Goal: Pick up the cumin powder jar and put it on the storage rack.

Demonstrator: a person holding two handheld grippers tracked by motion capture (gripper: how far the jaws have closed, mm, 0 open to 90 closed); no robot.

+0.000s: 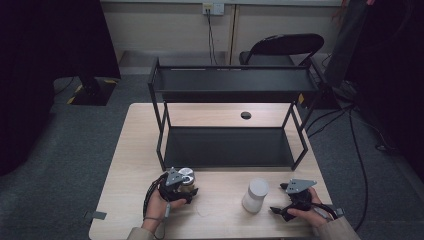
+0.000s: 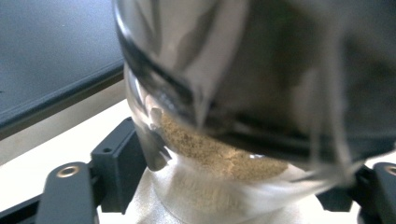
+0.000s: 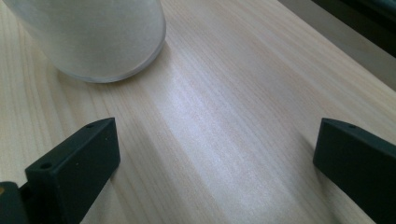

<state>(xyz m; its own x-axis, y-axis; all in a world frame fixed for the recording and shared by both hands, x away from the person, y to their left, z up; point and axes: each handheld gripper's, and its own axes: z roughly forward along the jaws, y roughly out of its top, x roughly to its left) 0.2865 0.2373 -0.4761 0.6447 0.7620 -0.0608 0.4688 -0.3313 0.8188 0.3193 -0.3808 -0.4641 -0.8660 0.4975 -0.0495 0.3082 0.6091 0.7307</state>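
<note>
A: What does the left gripper [image 1: 186, 189] have?

B: A small clear glass jar [image 1: 187, 176] with a shiny metal cap. In the left gripper view the jar [image 2: 243, 93] sits right between the black jaws, tan powder heaped in the low part of it, and the jaws are clamped on its sides.

A: Where is it on the table [image 1: 220, 112]?

B: Near the front edge, on the person's left side, just in front of the lower shelf of the black metal rack [image 1: 230, 145]. Whether its base rests on the wood or is lifted I cannot tell.

A: And the right gripper [image 1: 278, 212]?

B: Its jaws stand well apart with nothing between them. The right gripper view shows bare pale wood in the gap [image 3: 215, 163]. They point toward the white frosted cylinder jar [image 1: 255, 195], which stands upright near the tips, apart from them. In that view the white jar's rounded base [image 3: 93, 37] sits at upper left, beyond the left-hand jaw.

A: How are the two jars placed to each other?

B: Side by side along the front of the table, apart, the white one to the right.
</note>
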